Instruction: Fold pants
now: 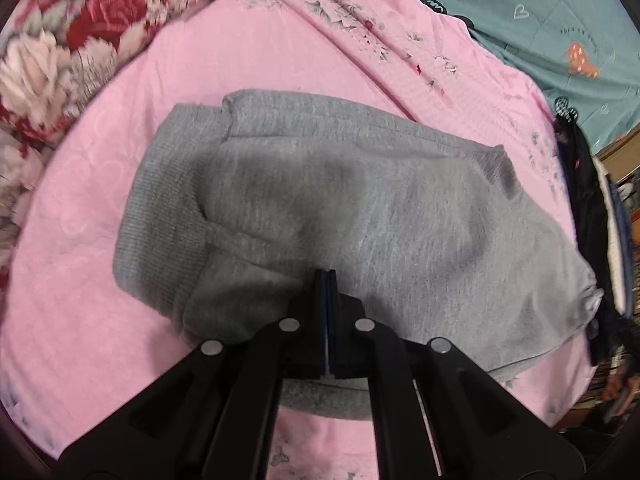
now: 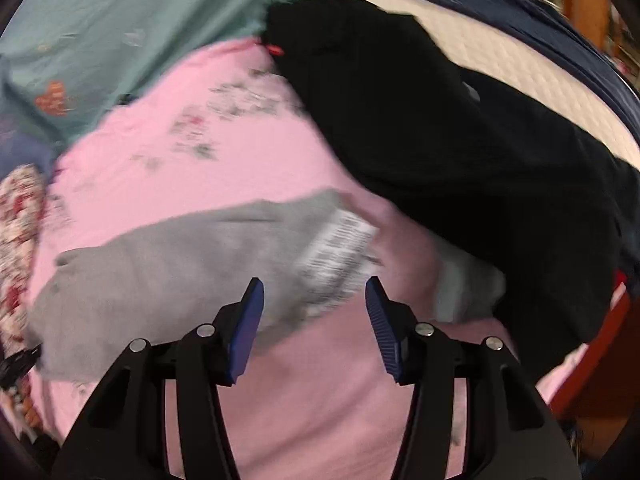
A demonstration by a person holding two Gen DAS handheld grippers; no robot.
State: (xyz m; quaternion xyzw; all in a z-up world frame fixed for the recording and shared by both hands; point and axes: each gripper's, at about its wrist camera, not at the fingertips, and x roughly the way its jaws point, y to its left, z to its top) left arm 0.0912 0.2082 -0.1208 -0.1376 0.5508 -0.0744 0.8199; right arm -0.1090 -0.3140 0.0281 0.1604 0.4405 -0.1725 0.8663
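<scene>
Grey sweatpants (image 1: 340, 200) lie folded into a compact bundle on a pink bedsheet (image 1: 260, 52), ribbed waistband at the left. My left gripper (image 1: 327, 276) is shut, its tips over the near edge of the bundle; no cloth shows between the pads. In the right wrist view the same grey pants (image 2: 168, 264) lie left of centre, with a white care label (image 2: 340, 252) at their right end. My right gripper (image 2: 315, 288) is open and empty, just above the sheet near the label.
A floral red and white quilt (image 1: 60, 52) lies at the left. A teal blanket (image 1: 540, 12) lies at the back right. A black garment (image 2: 460, 140) lies right of the pants, over a cream mattress edge (image 2: 520, 68).
</scene>
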